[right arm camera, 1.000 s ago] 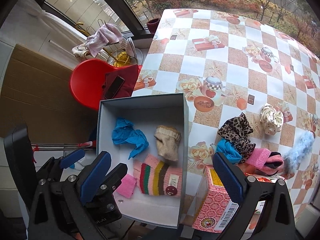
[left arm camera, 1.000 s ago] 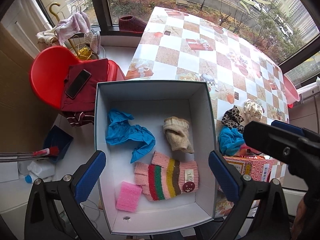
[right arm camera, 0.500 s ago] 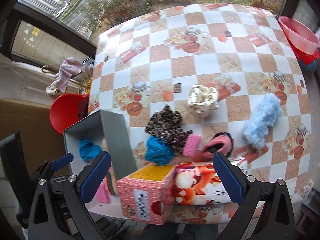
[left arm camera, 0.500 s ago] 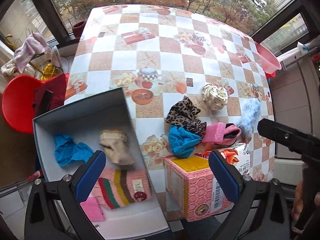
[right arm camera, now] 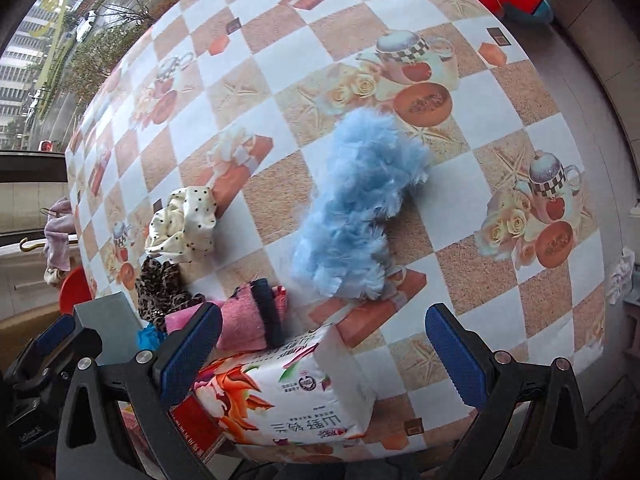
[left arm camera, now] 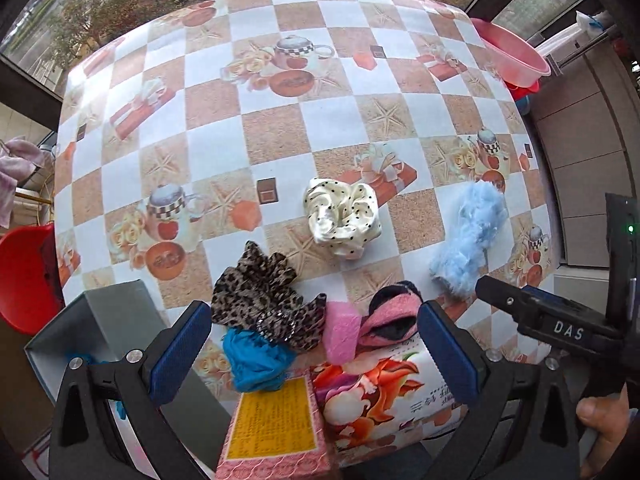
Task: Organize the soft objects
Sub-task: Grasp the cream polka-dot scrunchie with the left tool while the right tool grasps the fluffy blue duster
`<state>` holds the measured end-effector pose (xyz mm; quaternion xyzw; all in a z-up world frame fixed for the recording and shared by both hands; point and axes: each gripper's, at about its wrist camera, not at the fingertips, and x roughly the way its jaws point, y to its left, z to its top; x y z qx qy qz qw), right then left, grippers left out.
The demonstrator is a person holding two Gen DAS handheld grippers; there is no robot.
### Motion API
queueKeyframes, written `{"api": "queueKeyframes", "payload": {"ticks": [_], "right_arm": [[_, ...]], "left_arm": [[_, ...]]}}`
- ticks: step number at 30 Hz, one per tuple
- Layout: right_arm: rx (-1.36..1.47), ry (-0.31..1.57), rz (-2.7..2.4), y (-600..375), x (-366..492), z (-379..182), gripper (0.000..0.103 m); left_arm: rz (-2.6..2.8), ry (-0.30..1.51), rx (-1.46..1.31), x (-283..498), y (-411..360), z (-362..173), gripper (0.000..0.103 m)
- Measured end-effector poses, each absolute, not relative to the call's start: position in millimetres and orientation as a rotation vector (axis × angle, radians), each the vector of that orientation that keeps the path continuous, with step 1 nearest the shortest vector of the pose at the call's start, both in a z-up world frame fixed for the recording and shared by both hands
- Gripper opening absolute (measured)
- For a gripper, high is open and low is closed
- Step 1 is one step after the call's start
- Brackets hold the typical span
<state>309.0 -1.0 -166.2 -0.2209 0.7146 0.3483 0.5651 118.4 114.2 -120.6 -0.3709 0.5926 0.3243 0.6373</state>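
Blue-padded and spread wide with nothing held, your right gripper (right arm camera: 324, 356) faces the fluffy blue piece (right arm camera: 360, 204) on the table's (left arm camera: 328, 120) right, your equally empty left gripper (left arm camera: 314, 352) over the leopard scrunchie (left arm camera: 260, 296), likely next for the grey box (left arm camera: 116, 316).

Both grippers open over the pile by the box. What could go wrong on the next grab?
1. The leopard scrunchie, blue cloth and pink sponge touch and overlap, so a grab there may drag out more than one.
2. The tissue pack sits right under the right gripper; descending fingers might catch it.
3. The fluffy blue item is loose fuzz, so a shallow pinch could slip.
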Motion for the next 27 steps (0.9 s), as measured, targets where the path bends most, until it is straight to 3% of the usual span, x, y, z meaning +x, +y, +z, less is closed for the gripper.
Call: {"api": "queueKeyframes", "payload": {"ticks": [14, 21, 27], "right_arm": [[-0.647, 1.653, 0.763, 27, 334, -244, 0.103], [-0.839, 1.539, 0.752, 39, 321, -248, 0.103], [-0.813, 1.549, 0.733, 35, 319, -246, 0.103]], "left_arm": [[0.86, 1.503, -0.853, 172, 150, -226, 0.102], [0.853, 1.571, -0.909, 173, 155, -256, 0.103], [0.836, 1.55, -0.99, 170, 160, -260, 0.103]]}}
